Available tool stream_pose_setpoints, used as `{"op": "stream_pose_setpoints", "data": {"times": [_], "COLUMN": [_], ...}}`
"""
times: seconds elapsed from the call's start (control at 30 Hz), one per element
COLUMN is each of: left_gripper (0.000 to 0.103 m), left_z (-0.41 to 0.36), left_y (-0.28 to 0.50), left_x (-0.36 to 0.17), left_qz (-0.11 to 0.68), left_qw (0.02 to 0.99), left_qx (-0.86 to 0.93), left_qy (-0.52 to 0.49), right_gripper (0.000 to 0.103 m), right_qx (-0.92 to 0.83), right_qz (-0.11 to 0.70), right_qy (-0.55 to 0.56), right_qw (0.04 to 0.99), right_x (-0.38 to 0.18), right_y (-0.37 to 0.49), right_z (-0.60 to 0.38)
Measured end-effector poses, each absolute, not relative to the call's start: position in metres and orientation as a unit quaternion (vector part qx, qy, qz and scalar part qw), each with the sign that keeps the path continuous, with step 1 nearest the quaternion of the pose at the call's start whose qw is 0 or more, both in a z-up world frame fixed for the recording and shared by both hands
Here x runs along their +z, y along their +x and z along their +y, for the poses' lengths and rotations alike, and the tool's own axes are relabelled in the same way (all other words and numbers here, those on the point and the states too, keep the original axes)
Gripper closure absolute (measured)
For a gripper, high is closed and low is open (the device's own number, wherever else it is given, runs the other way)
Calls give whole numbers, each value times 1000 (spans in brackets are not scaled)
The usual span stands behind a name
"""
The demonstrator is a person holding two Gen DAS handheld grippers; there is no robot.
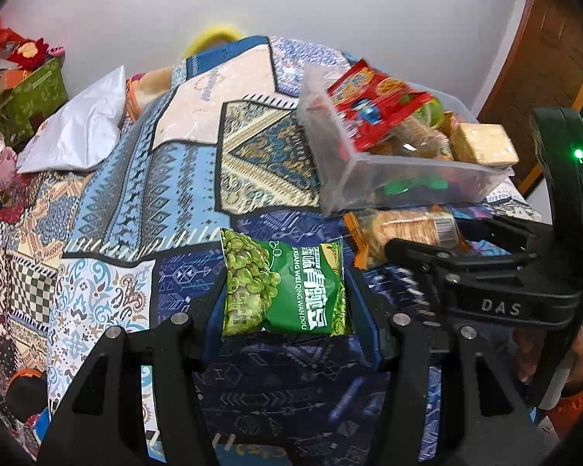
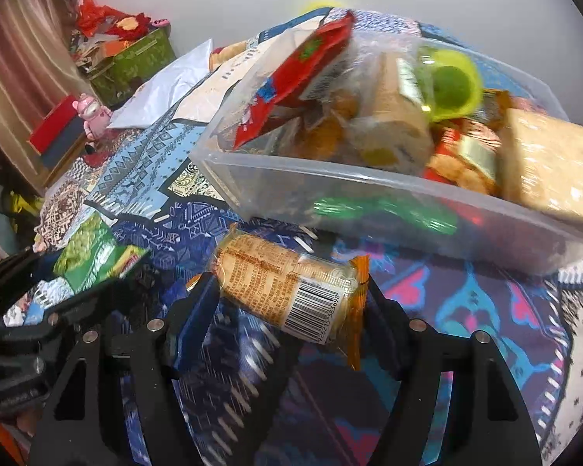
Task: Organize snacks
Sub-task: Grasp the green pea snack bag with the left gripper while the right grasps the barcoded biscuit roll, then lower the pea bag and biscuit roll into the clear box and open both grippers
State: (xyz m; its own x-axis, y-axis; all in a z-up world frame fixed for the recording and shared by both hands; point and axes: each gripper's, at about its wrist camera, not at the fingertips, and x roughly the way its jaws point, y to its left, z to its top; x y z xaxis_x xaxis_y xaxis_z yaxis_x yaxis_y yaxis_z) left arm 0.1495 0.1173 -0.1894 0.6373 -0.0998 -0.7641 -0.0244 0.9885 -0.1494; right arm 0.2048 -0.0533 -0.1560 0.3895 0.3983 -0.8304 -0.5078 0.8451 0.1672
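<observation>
Bin (image 2: 369,190) mostly filled, two packs left
Pea pack (image 1: 287,291) is pinched by left gripper (image 1: 287,334), cracker roll (image 2: 291,287) by right gripper (image 2: 287,322).

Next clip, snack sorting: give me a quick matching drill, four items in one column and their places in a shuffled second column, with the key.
Items:
1. green pea snack packet
2. orange-edged cracker pack with barcode
3. red crinkled snack bag
4. white plastic bag

Places:
A. sticking up out of the clear plastic bin
B. between the right gripper fingers
C. lying near the wall, away from the bin
D. between the left gripper fingers

Pairs: 1-D, 2-B, 3-A, 4-C
</observation>
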Motion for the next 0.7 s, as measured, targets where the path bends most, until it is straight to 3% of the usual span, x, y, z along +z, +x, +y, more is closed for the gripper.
{"op": "stream_pose_setpoints", "data": {"times": [0.7], "left_gripper": [47], "left_z": [58], "left_y": [183], "left_x": [-116], "left_qz": [364], "left_qw": [927], "left_qx": [-63], "left_qy": [-60], "right_gripper": [35], "right_qx": [229], "right_qz": [363], "right_qy": [-9], "right_qw": [903], "right_x": [-63], "right_y": [213], "right_z": [-139]}}
